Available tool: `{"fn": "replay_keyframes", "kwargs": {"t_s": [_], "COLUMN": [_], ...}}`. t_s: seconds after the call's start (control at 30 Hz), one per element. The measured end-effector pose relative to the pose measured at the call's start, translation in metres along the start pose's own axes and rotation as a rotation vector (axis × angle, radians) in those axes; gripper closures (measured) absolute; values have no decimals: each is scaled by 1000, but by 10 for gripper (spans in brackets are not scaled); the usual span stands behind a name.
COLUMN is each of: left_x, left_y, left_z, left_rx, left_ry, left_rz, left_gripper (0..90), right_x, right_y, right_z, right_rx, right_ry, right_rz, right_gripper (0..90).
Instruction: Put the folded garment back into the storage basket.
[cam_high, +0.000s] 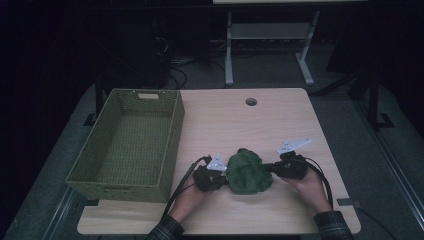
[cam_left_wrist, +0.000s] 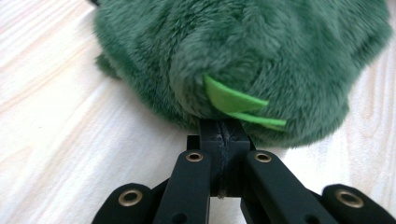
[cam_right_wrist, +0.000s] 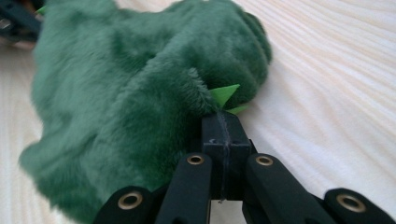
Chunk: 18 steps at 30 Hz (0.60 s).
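In the high view, two hands are seen at the table's (cam_high: 300, 120) near edge, the left gripper (cam_high: 220, 176) at 9 o'clock of a green plush toy (cam_high: 248, 172) and the right gripper (cam_high: 274, 168) at 3 o'clock. A green woven basket (cam_high: 85, 167) stands at the table's 9 o'clock side. In the left gripper view, the jaws are pressed together on the plush beneath light green felt tabs (cam_left_wrist: 233, 100). In the right gripper view, the jaws are likewise clamped on a fold of plush beside a felt tab (cam_right_wrist: 225, 95).
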<state>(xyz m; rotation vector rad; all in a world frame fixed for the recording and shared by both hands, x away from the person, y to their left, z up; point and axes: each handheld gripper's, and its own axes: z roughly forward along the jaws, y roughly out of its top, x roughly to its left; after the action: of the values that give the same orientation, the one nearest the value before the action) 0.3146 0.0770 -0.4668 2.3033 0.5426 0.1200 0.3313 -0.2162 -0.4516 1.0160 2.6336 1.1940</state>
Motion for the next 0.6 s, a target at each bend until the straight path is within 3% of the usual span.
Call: {"fn": "replay_keyframes", "kwargs": {"t_s": [0.3,0.47,0.6], "left_x": [8,9,12], "left_y": [1,3,4], "left_z": [-3,-10,-20], "left_rx": [8,-6,-11], "left_ry": [26,28,18], "left_rz": [3,3,-4], "left_gripper": [896,896,866], "right_x": [18,18,11], "right_y": [-12,-19,-31], "right_z": [-5,-18,-29], "right_rx": [-15,-67,-106], "right_ry": [25,-21,-97], "right_rz": [-16,14,42], "right_gripper": [900,900,768]}}
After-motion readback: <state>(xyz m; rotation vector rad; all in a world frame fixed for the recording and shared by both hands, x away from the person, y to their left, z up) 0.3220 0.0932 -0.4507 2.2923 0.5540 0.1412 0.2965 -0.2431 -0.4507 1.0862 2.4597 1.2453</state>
